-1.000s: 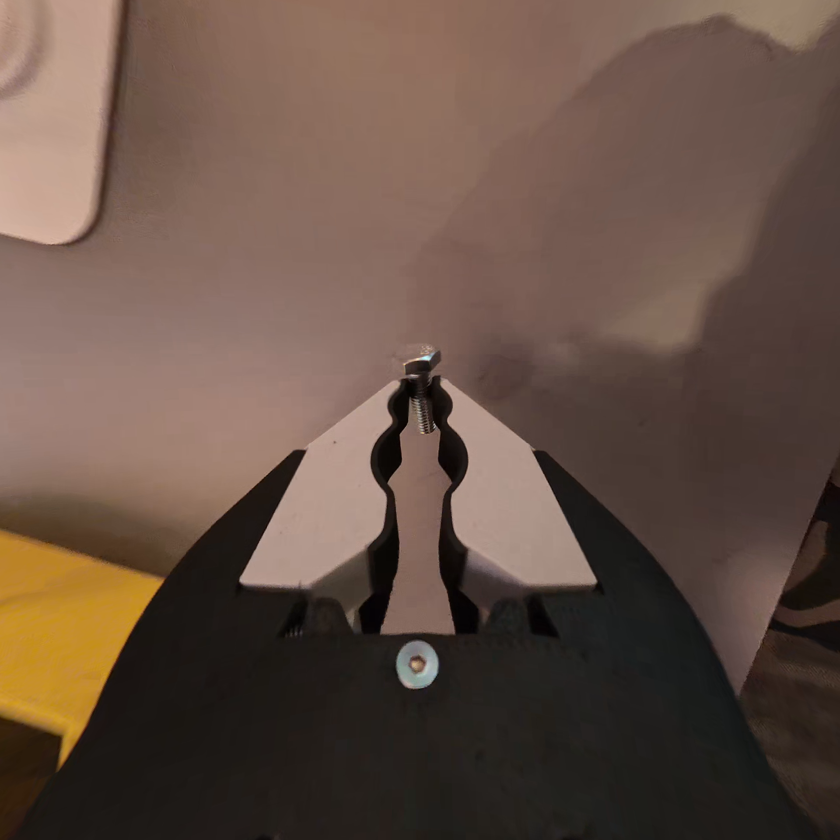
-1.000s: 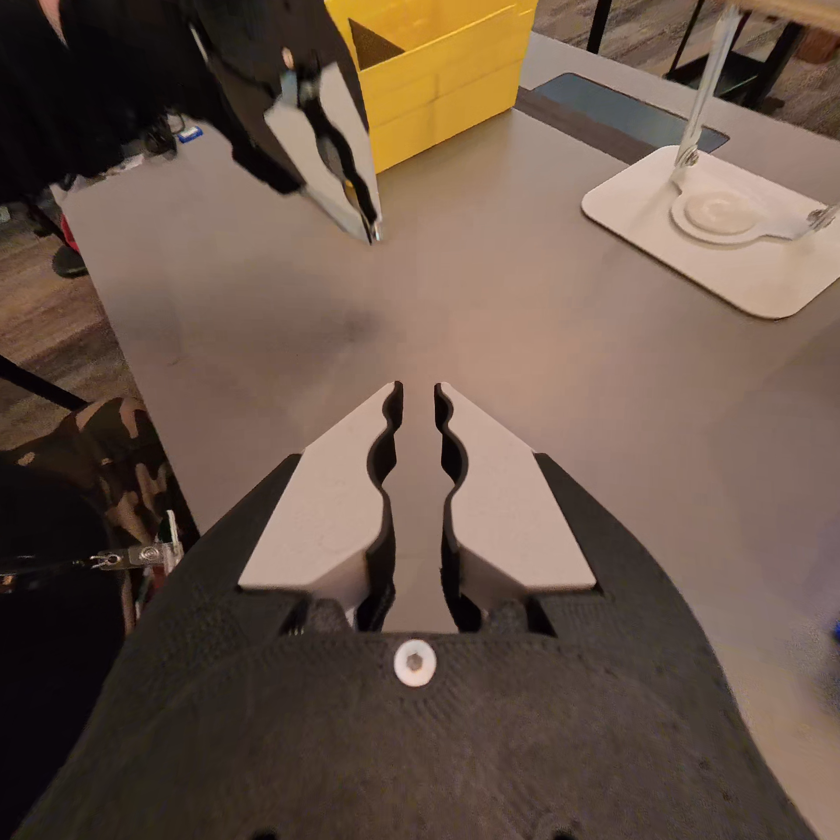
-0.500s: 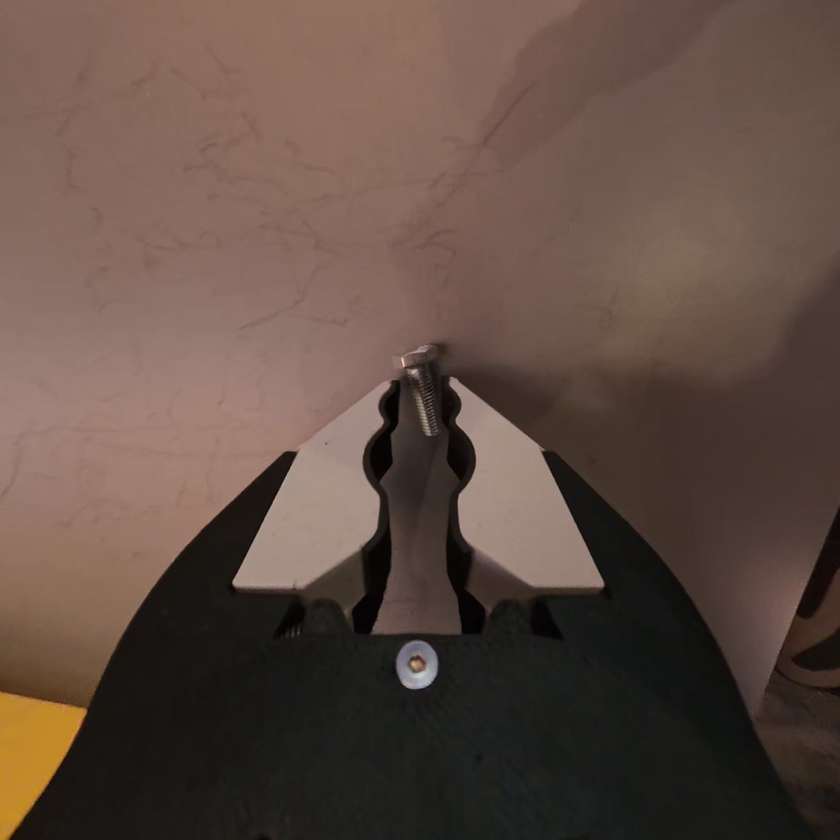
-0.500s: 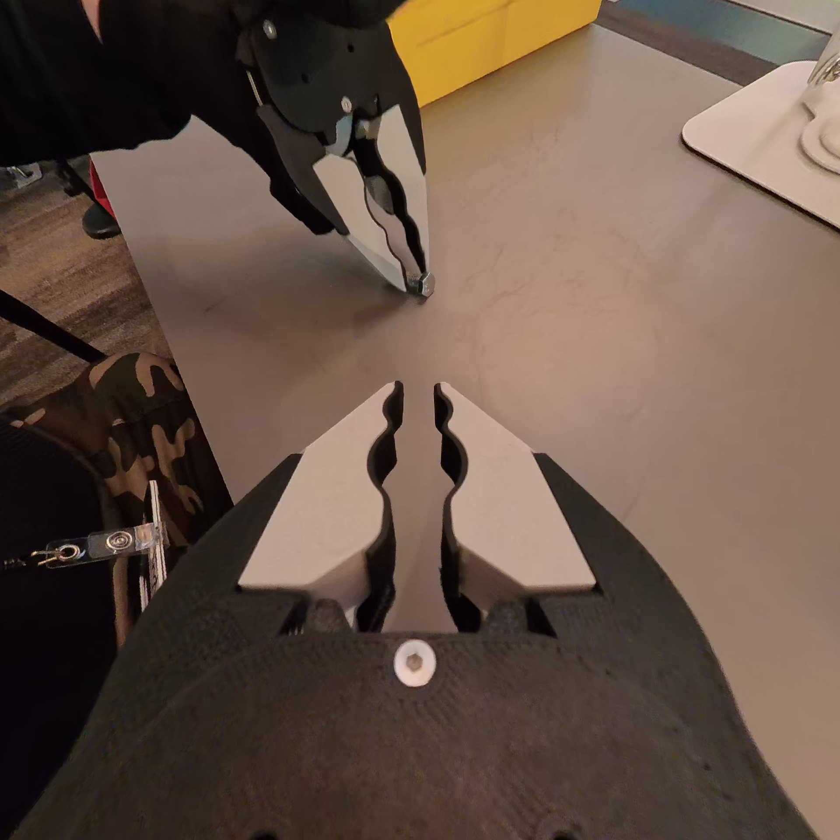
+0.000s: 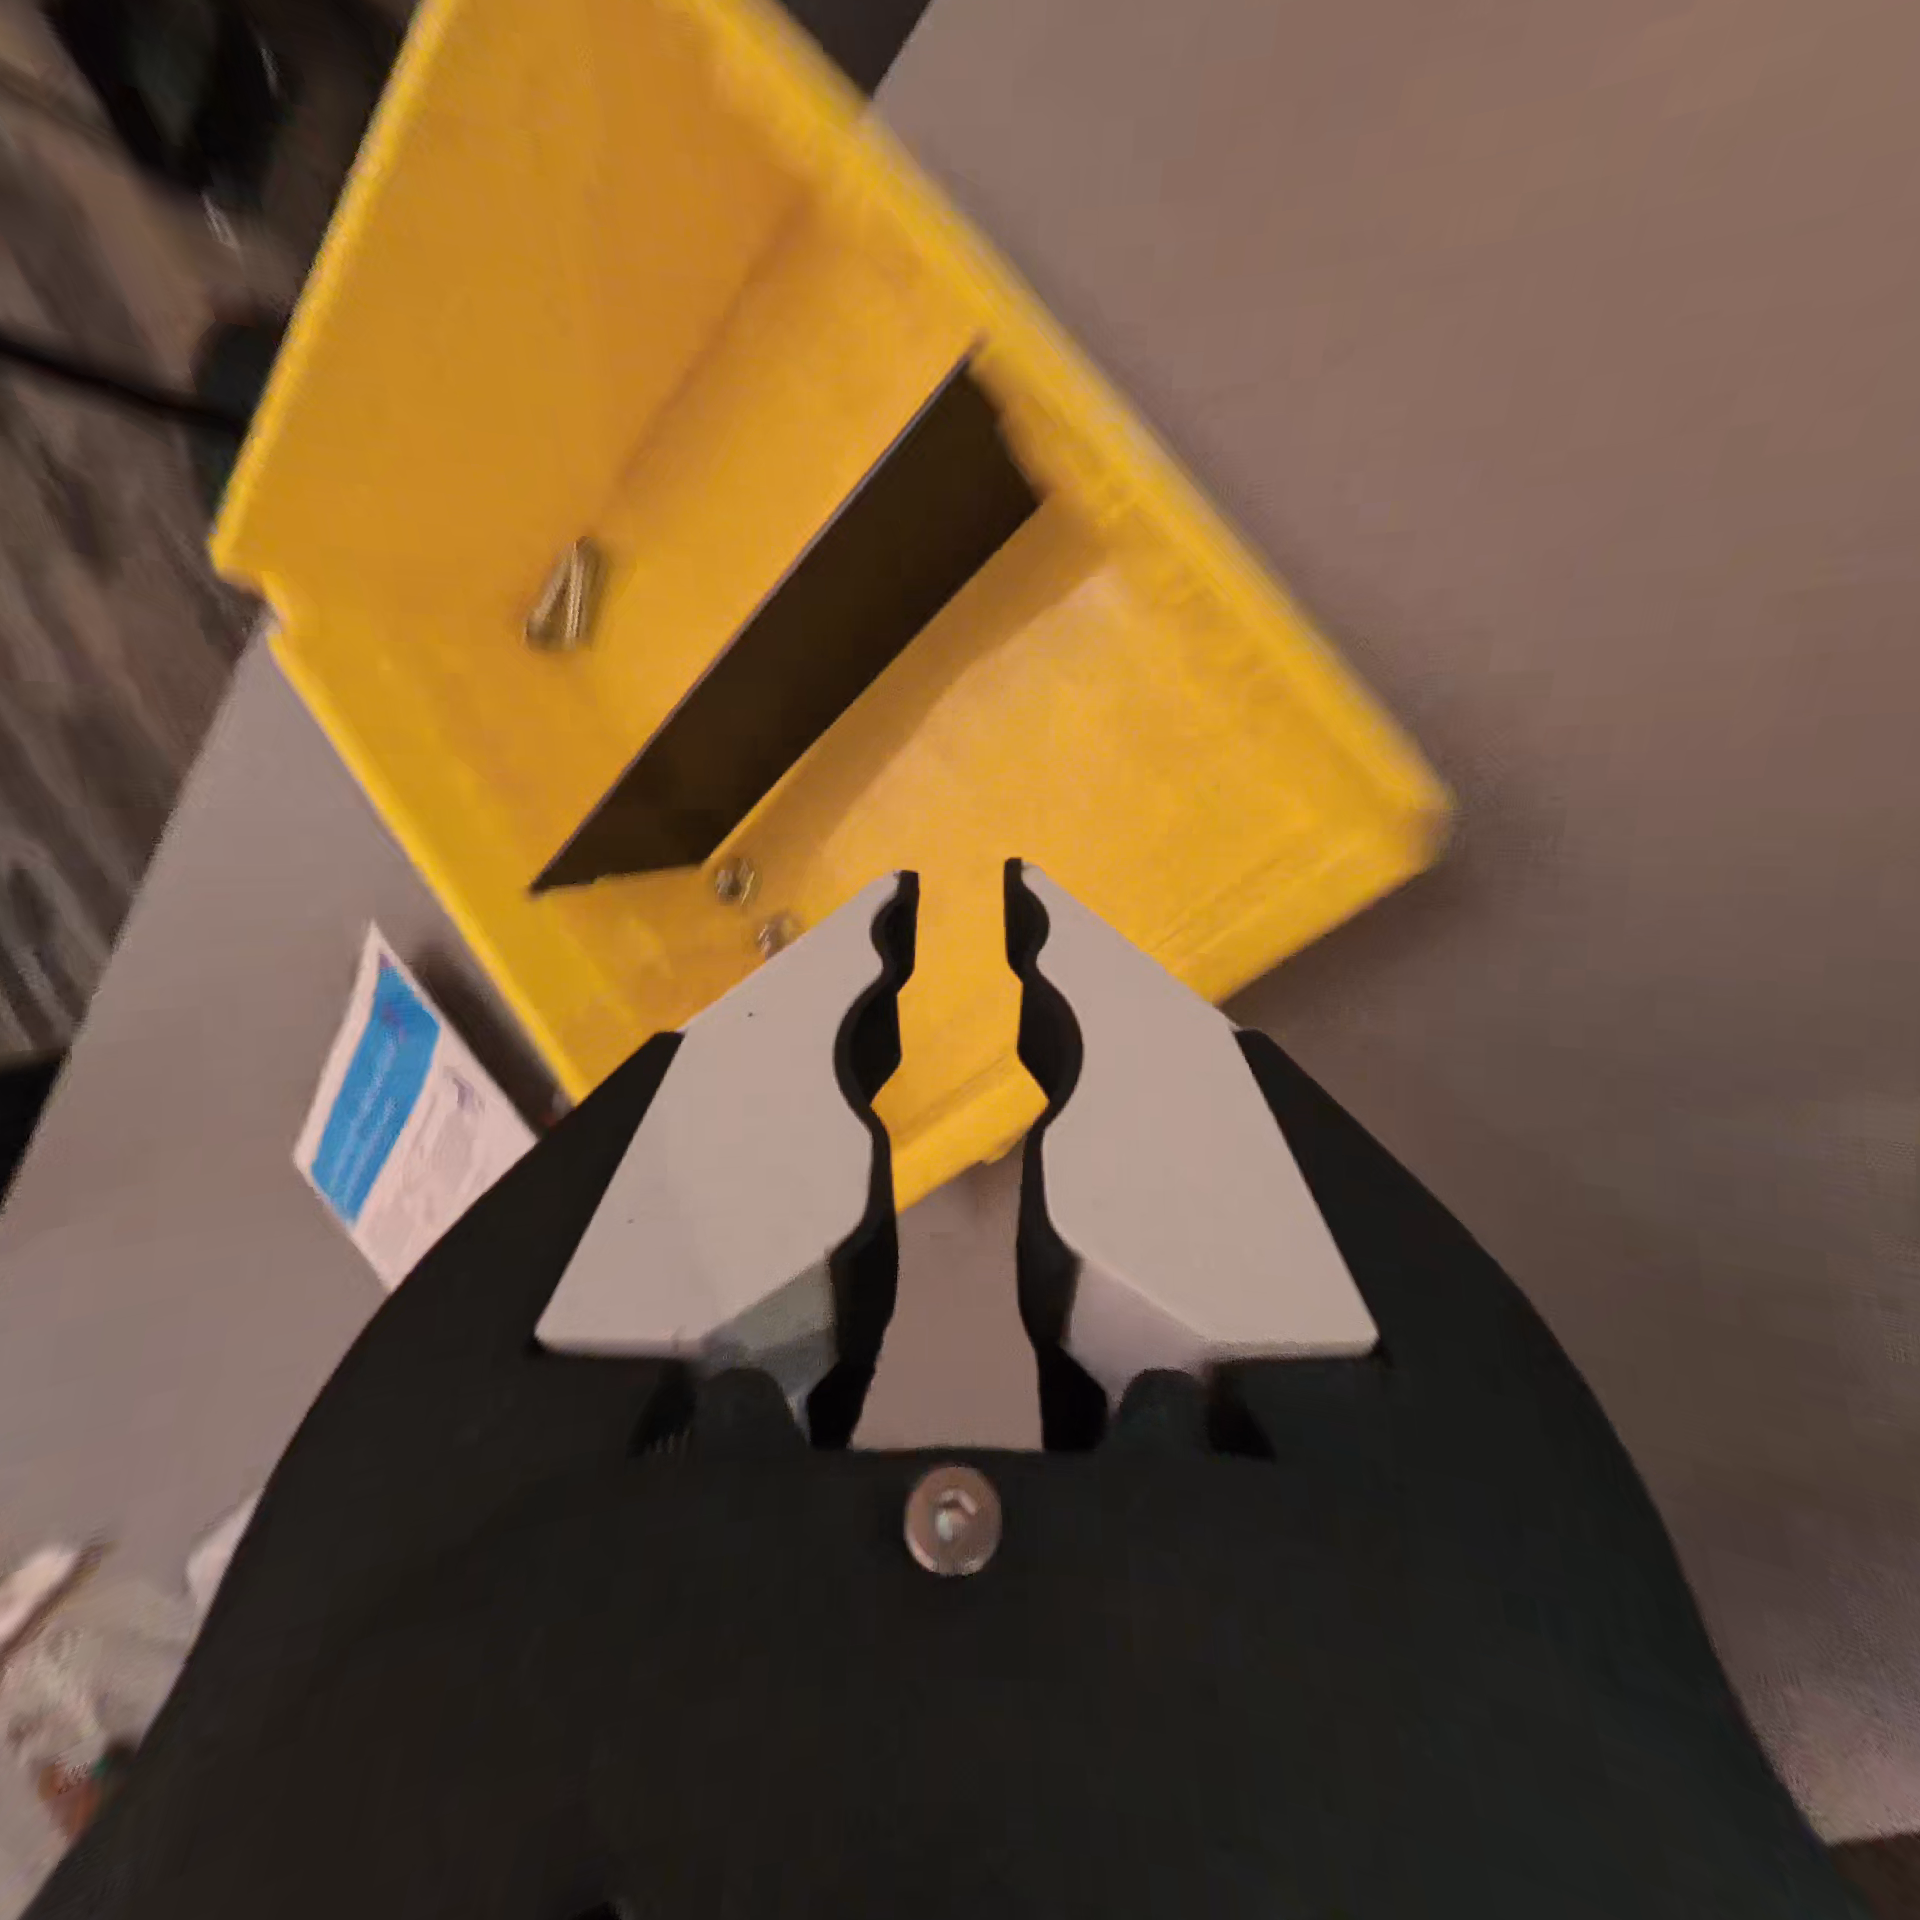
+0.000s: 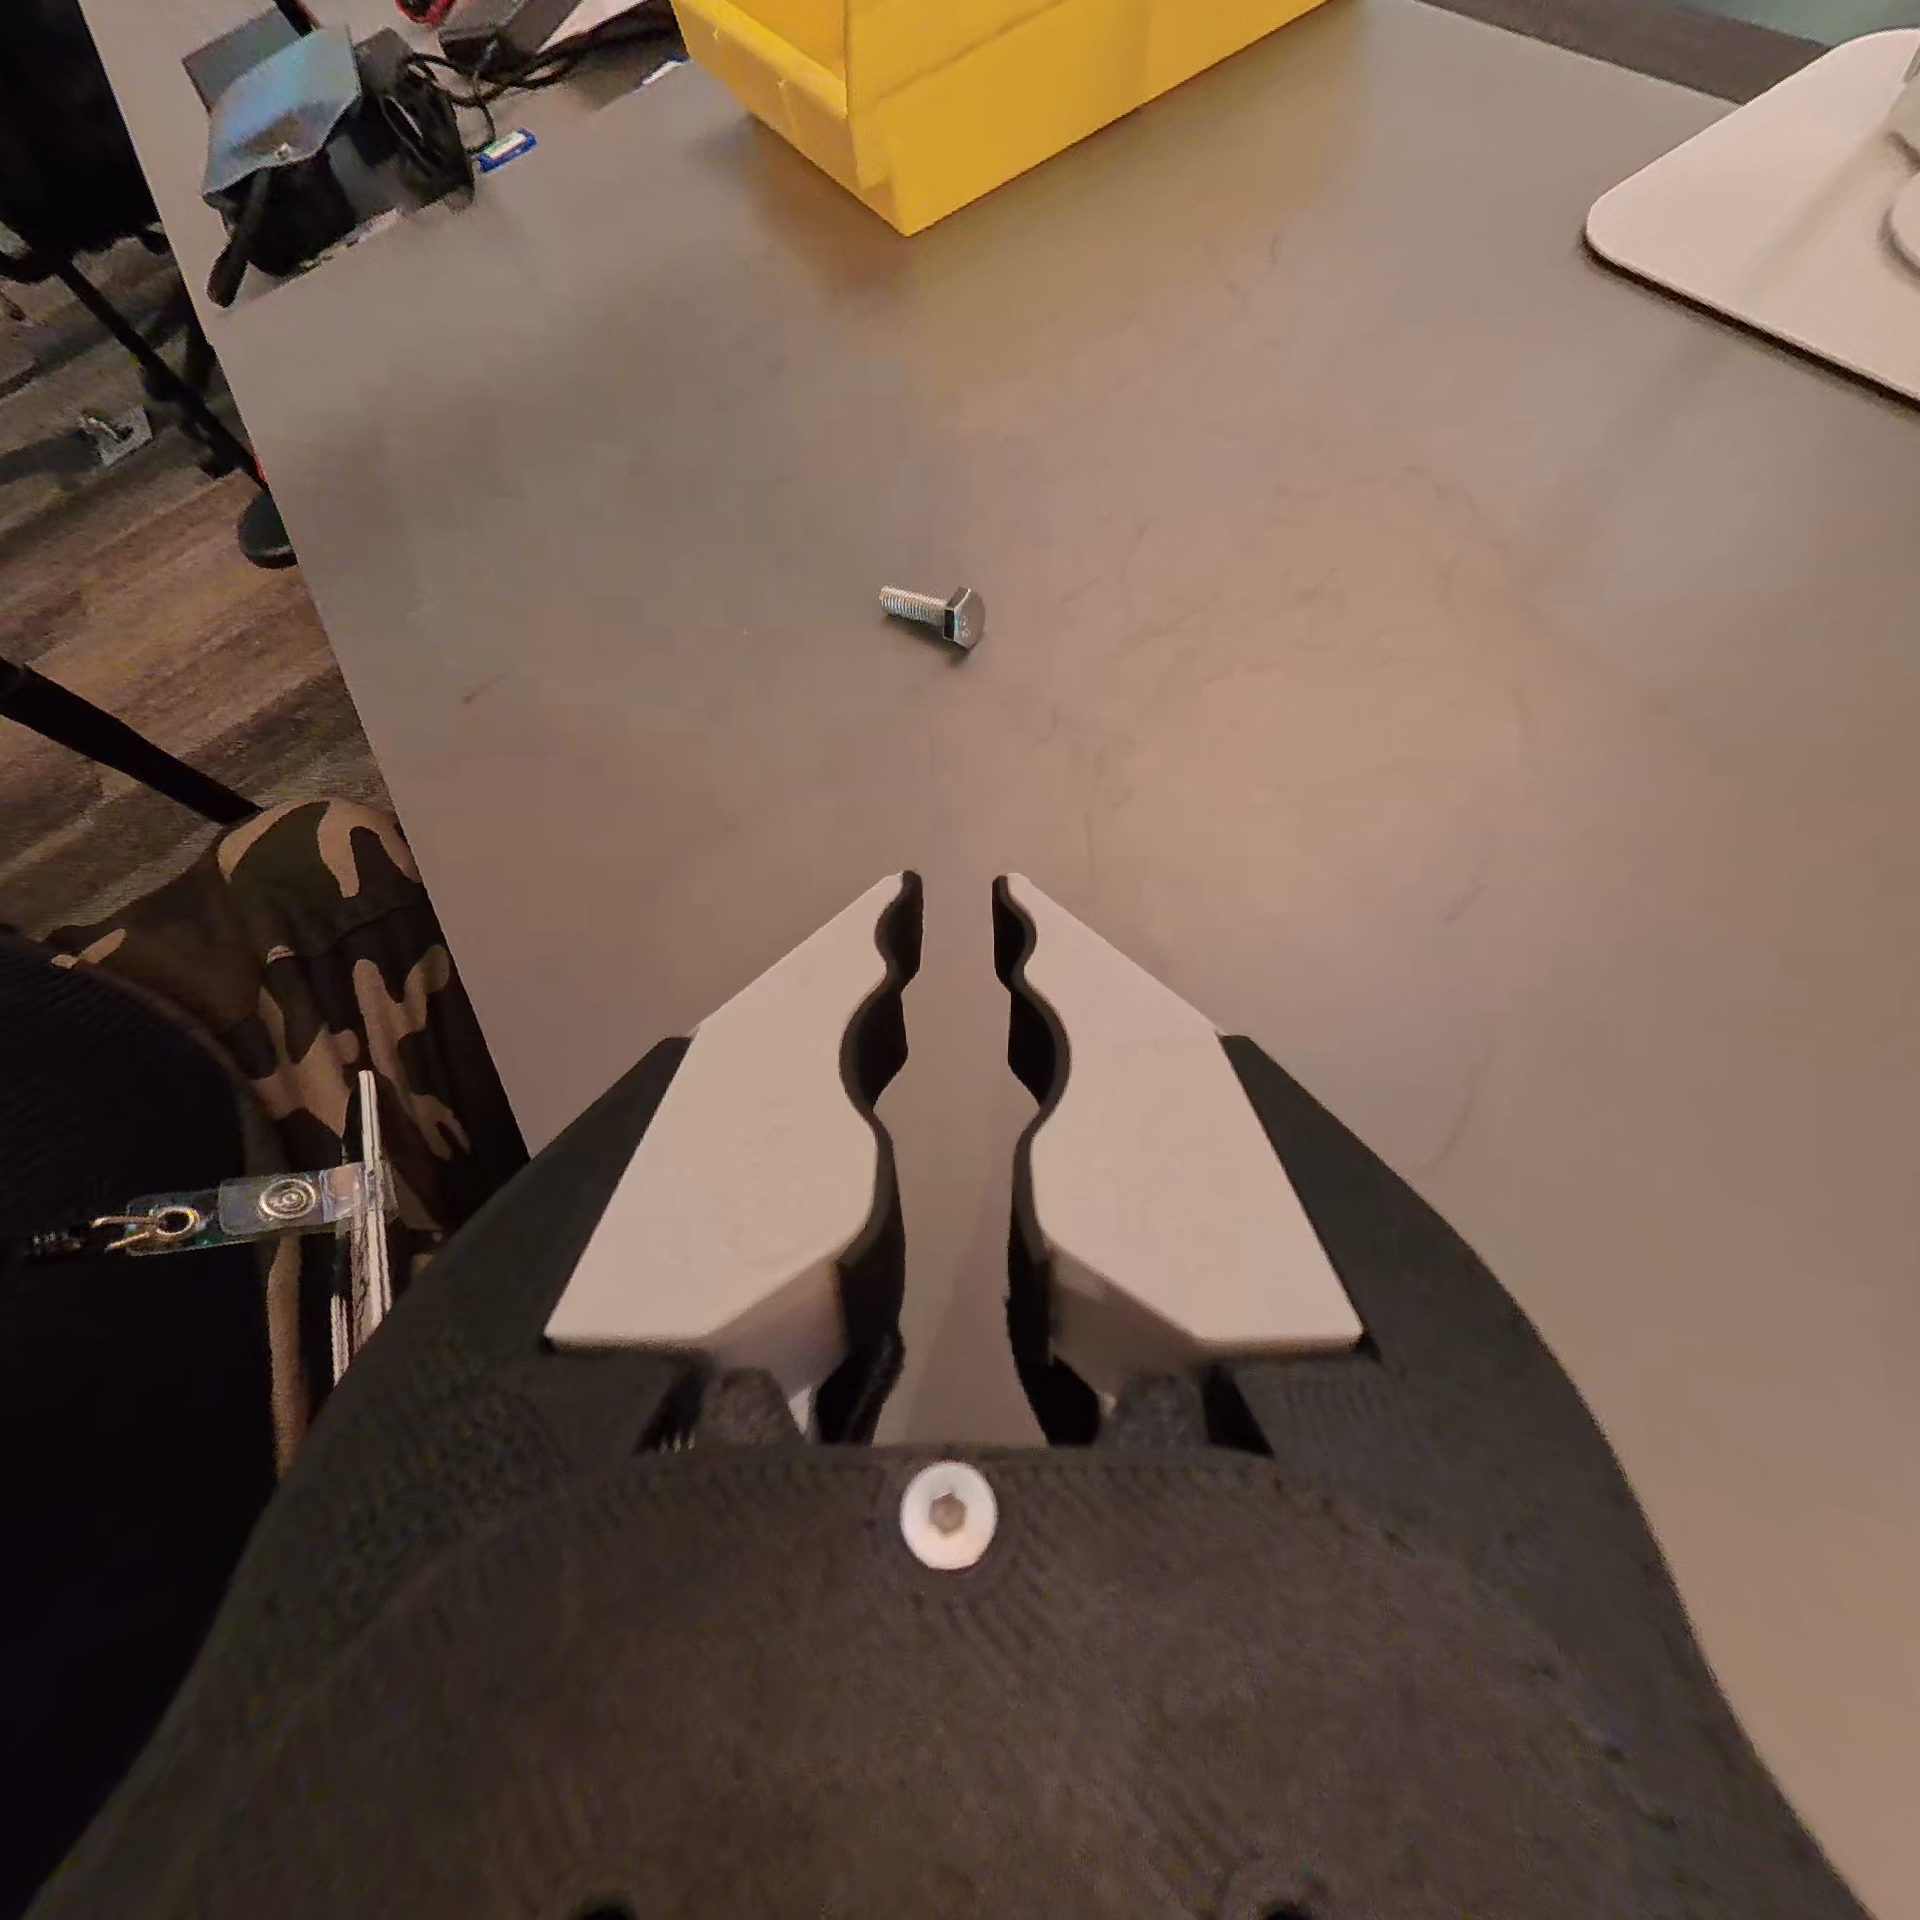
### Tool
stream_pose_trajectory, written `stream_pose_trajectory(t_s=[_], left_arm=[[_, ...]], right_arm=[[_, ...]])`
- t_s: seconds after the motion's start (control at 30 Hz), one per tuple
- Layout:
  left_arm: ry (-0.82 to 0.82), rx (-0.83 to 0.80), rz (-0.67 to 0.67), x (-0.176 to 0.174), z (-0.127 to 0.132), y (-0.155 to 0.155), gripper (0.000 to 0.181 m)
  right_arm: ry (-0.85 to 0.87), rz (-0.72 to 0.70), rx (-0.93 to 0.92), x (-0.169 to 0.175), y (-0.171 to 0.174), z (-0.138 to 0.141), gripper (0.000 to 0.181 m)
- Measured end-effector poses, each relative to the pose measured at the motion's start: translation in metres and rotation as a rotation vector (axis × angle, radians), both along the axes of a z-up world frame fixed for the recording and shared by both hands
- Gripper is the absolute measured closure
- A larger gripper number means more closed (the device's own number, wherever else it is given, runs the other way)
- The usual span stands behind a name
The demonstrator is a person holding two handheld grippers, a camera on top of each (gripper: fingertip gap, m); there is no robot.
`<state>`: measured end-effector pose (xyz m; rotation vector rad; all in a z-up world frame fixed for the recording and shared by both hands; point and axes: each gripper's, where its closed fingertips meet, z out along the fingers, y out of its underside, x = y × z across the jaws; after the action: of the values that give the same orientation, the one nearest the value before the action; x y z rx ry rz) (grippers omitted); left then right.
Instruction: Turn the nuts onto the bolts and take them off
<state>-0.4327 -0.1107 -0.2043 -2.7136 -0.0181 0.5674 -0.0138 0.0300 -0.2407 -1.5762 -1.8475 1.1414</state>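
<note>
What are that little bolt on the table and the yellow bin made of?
The bolt looks like bright plated steel: silvery, shiny, with glints on its hexagonal head and threads. The yellow bin seems to be moulded plastic: even opaque colour, dull sheen, thin straight walls. The table looks like matte grey laminate, though that is uncertain.

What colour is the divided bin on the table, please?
Bright yellow; the bin shows best in the left wrist view, which looks down into it.

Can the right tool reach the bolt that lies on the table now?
Probably yes. The bolt lies alone on the bare table, straight ahead of the open right tool, with nothing between them.
</note>
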Motion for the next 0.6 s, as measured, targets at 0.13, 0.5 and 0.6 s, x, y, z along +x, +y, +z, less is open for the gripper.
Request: stream_pose_trajectory(t_s=[0.13, 0.5, 0.6], left_arm=[[-0.13, -0.112, 0.146, -0.053, -0.038, -0.02, 0.158], [-0.441, -0.212, 0.43, -0.082, -0.097, -0.021, 0.117], [-0.412, -0.227, 0.514, -0.096, -0.101, -0.026, 0.114]], right_arm=[[-0.007, 0.01, 0.007, 0.001, -0.004, -0.002, 0.169], [-0.013, 0.008, -0.014, 0.003, -0.001, -0.004, 0.169], [-0.014, 0.01, -0.021, 0.004, 0.0, -0.004, 0.169]])
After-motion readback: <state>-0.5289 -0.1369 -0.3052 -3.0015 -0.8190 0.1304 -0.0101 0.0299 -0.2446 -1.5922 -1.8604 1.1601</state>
